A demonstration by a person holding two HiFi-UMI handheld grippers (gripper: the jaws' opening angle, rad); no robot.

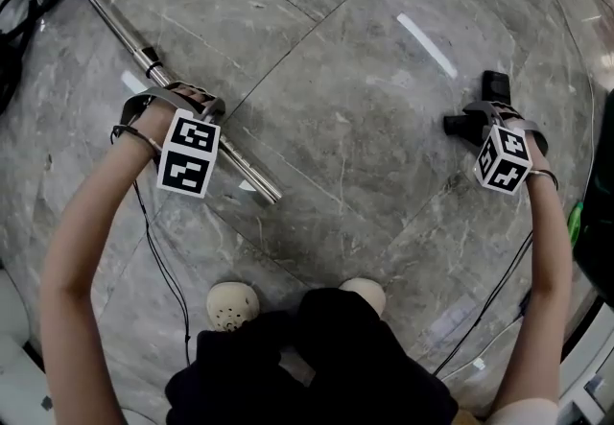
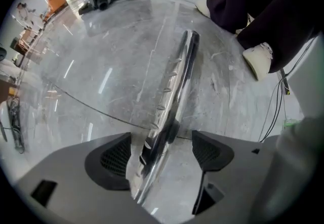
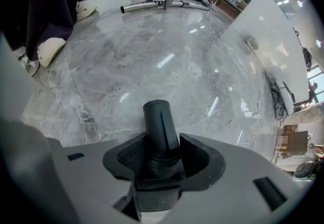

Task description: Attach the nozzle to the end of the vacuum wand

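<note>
The floor (image 1: 365, 126) is shiny grey stone with thin lines. A long silver wand (image 1: 120, 25) lies flat on it. A black nozzle (image 1: 494, 87) is well apart from the wand. Two pale shoes (image 1: 232, 305) stand on the floor.

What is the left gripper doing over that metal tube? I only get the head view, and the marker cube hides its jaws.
Observer: In the left gripper view, the left gripper has its jaws wide apart. They straddle the vacuum wand and are not clamped on it.
Visitor: And the right one, over that black thing?
Observer: The right gripper view shows the right gripper shut on the nozzle, holding it near its base.
Visitor: Which way does it point?
Observer: Its round end sticks out past the jaws, away from the gripper, towards the floor.
</note>
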